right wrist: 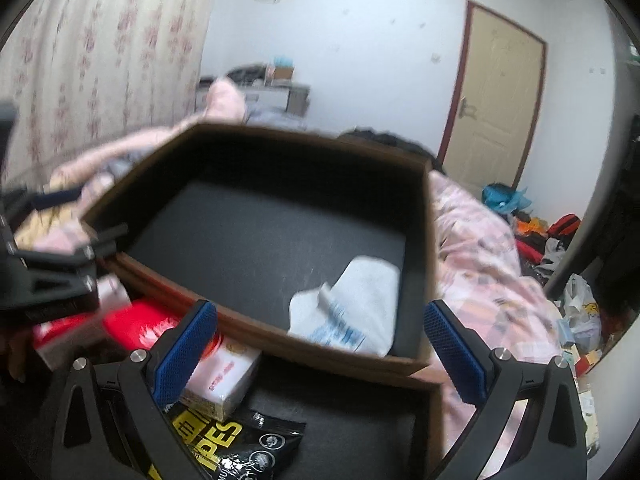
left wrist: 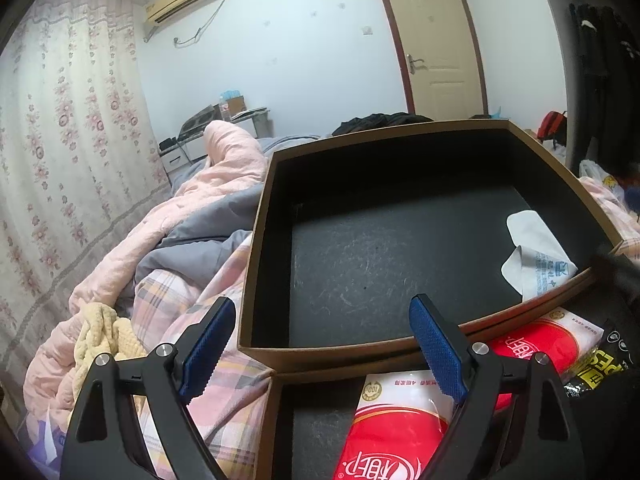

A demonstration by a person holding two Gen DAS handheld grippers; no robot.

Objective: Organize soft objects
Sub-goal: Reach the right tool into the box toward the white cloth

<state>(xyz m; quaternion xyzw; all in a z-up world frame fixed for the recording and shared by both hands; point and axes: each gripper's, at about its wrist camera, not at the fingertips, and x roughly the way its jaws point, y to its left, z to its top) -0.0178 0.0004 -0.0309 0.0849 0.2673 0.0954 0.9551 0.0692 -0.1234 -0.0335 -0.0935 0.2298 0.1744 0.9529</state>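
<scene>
Left gripper (left wrist: 324, 344): jaws spread wide, nothing between the blue pads; it hangs over the near rim of the far box, where the two boxes meet.
Right gripper (right wrist: 320, 344): jaws also spread wide and holding nothing, above the near right part of the same box; this view is blurred.
Far box (left wrist: 400, 132): brown cardboard with a black lining, lying open on the bed, its near wall touching the near box.
White pouch (left wrist: 532, 252): a flat soft packet with blue print, lying on the black floor in the near right corner of the far box, one flap folded over.
Near box (right wrist: 434, 420): a second brown box with a dark floor, directly under both grippers.
Tissue packs (left wrist: 396, 428): red and white soft packs lying in the near box, toward its left and middle.
Black wipes packet (right wrist: 236, 440): yellow lettering, in the near box just beside the tissue packs.
Cream knitted cloth (left wrist: 104, 340): bunched on the bed, left of the boxes.
Pink quilt (left wrist: 192, 196): rumpled over the plaid bedsheet (left wrist: 224, 392), far left of the boxes.
</scene>
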